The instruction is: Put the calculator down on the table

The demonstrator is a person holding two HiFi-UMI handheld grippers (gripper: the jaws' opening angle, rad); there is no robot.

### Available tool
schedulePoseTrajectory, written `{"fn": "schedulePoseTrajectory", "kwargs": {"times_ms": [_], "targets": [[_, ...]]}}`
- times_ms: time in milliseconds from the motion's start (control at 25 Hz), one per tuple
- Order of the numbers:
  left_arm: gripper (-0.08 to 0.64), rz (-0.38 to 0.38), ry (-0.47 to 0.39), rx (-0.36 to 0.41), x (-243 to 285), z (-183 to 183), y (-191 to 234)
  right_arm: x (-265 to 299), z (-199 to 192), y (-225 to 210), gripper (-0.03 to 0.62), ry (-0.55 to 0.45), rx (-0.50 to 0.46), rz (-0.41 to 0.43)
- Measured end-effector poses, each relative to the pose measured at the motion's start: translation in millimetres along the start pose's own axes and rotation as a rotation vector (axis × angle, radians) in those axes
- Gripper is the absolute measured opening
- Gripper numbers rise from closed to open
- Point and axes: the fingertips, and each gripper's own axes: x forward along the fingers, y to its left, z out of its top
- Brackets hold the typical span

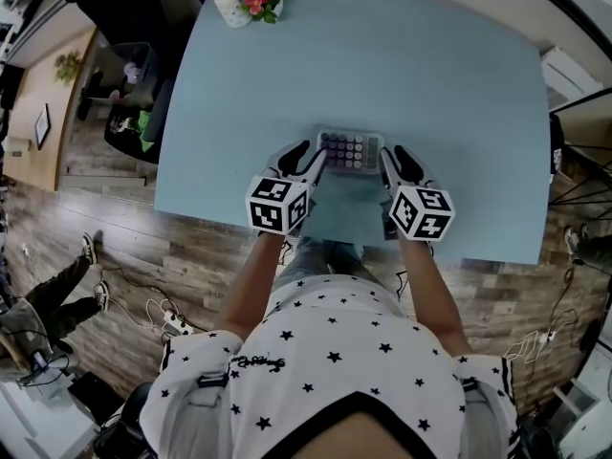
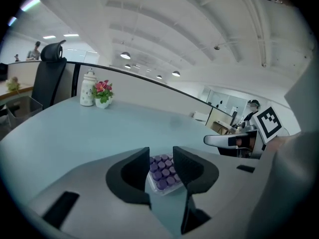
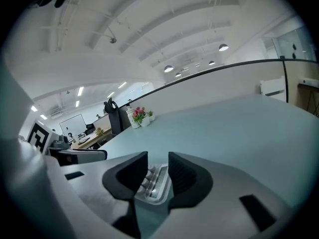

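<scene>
Judging from every view, had already laid the calculator (image 1: 350,151) flat on the table (image 1: 430,65), near its front edge. Held left gripper (image 1: 314,158) and right gripper (image 1: 397,158) at its ends, jaws apart, clamping nothing; needed only to withdraw.

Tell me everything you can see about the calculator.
The calculator is a flat, pale grey, plastic-looking slab with rows of round purple keys and a display strip at its far end. It appears to lie face up on the light blue table, near the front edge. The left gripper and right gripper flank its near corners, jaws apart, neither clearly pressing it.
</scene>
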Motion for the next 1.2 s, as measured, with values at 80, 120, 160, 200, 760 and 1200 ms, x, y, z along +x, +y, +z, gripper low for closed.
{"fn": "schedulePoseTrajectory", "kwargs": {"times_ms": [80,120,160,200,760,1200], "targets": [[0.158,-0.007,-0.015,0.017,-5,6,-2,-5,7,4,0.123,-0.027,0.000,0.013],[0.152,-0.014,-0.021,0.026,-8,9,-4,-8,11,7,0.119,-0.040,-0.003,0.020],[0.149,-0.021,-0.028,0.034,-11,12,-7,-11,14,9,0.115,-0.053,-0.006,0.027],[0.144,-0.026,-0.036,0.040,-14,15,-9,-15,18,11,0.112,-0.065,-0.009,0.033],[0.052,-0.110,-0.190,0.145,-57,71,-50,-64,77,39,0.030,-0.255,-0.068,0.077],[0.052,-0.141,-0.220,0.161,-58,82,-61,-79,92,52,-0.003,-0.319,-0.089,0.099]]}}
